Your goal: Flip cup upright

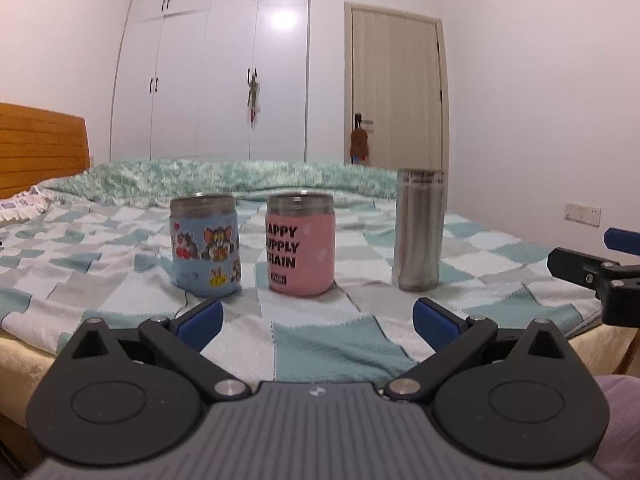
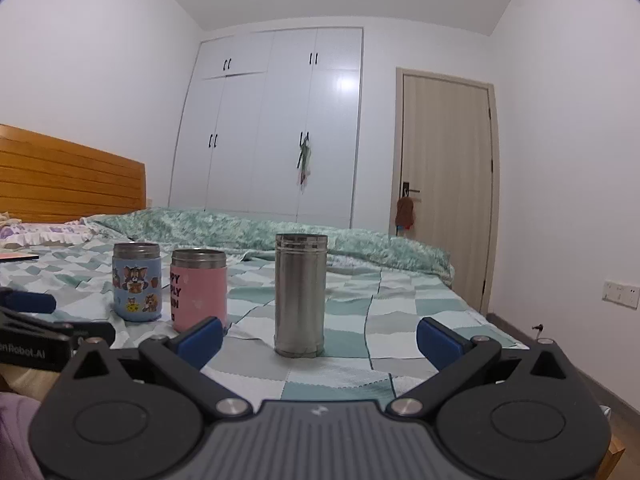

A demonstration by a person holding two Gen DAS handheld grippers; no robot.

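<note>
On bed (image 1: 320,344): three upright cups (image 1: 300,244).

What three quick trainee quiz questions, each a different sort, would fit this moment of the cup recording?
1. True or false: the left gripper is shut on the pink cylindrical cup with black lettering.
2. Which stands rightmost on the teal-and-white checked blanket? A) blue cartoon-sticker cup B) the pink cup C) tall bare steel cylindrical cup
3. Fill in: in the right wrist view, the cup between the open fingers of the right gripper is the ____ one.

Key: 1 false, both grippers are open and hold nothing; 2 C; 3 steel.
</note>
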